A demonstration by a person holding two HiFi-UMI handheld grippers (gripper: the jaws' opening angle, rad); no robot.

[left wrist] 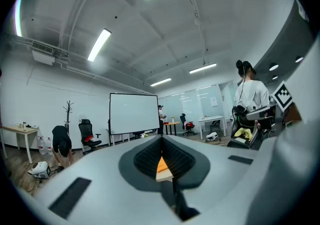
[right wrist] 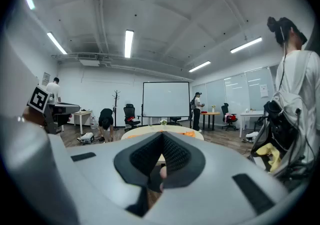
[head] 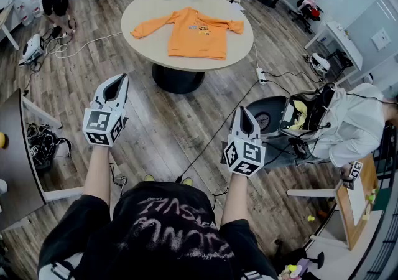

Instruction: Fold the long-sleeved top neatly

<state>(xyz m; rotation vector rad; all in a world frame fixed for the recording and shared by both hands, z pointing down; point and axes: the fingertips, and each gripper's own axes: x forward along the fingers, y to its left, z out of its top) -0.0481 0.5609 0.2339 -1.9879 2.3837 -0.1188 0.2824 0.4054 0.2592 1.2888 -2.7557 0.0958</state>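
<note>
The person wears a black short-sleeved T-shirt [head: 165, 223] with pale, scrawled lettering [head: 168, 210] across the chest. Two yellow shoe tips [head: 149, 178] show below it. The left claw [head: 121, 78] and the right claw [head: 241, 111] have smooth light-grey shells that taper to a point. Each carries a white marker cube [head: 102, 126] printed with black square patterns. In the gripper views, the left claw [left wrist: 161, 142] and right claw [right wrist: 161, 139] show black ribbed pads set in a dark recess, with flat black rectangular insets on the shell.
</note>
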